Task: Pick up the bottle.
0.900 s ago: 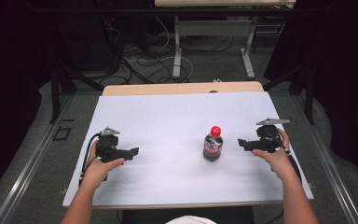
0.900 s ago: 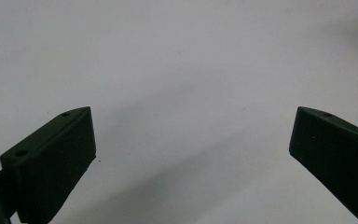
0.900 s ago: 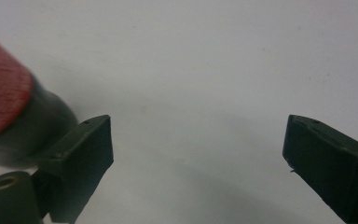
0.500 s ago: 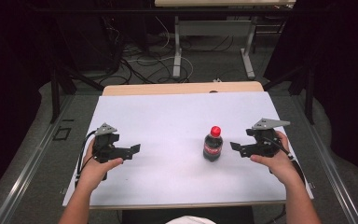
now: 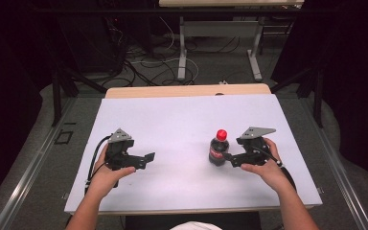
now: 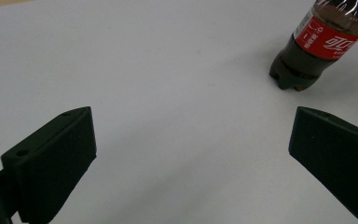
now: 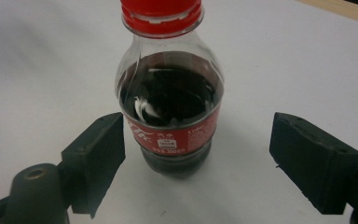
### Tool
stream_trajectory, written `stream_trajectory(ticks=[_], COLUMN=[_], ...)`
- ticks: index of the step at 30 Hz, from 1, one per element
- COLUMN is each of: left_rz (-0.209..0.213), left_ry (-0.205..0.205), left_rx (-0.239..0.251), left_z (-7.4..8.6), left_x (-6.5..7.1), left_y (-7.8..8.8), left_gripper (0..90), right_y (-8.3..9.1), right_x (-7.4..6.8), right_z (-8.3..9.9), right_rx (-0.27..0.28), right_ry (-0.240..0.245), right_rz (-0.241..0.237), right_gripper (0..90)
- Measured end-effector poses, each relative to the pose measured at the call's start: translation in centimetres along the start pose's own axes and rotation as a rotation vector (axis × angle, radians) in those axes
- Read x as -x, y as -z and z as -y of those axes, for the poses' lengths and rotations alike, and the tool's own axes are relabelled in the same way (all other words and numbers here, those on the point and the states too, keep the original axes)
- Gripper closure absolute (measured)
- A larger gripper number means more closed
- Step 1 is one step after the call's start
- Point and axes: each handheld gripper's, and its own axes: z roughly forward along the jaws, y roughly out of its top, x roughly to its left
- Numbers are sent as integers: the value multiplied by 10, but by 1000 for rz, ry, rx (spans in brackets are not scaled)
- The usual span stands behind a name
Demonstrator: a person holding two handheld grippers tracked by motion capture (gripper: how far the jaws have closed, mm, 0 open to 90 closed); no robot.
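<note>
Small cola bottle [image 7: 170, 88], red cap and label, standing centre frame; right gripper [image 7: 198, 158] spreading around it, left gripper [image 6: 191, 154] also gaping.

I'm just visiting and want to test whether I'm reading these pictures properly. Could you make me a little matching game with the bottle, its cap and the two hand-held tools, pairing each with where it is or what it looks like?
Things:
1. bottle cap
2. left tool
3. right tool
4. bottle's label

Descriptions:
A. open, its jaws either side of the bottle but not touching it
B. plain red, at the very top
C. red band with white writing, around the lower body
D. open over bare table, well away from the bottle

Pairs: 1-B, 2-D, 3-A, 4-C
</note>
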Motion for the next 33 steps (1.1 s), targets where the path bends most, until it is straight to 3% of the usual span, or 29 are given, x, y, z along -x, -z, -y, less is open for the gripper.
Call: stream_trajectory(ticks=[4, 10, 24, 25, 33], left_rz=[-3, -10, -6, -3, -4], left_ry=[-11, -17, -18, -18, -16], left_rx=[-13, -21, -33, -35, -37], left_z=[1, 3, 5, 5, 6], left_x=[1, 1, 1, 1, 1], left_y=[-4, -5, -7, -7, -9], left_gripper=[12, 24, 33, 33, 34], right_y=[-5, -16, -34, -33, -36], right_x=[-1, -3, -6, -6, -9], right_z=[1, 3, 5, 5, 5], right_rx=[-13, 22, 7, -16, 16], right_ry=[-21, -33, -30, -25, -5], right_rz=[-16, -18, -30, -37, -12], right_gripper=[178, 192, 259, 268, 275])
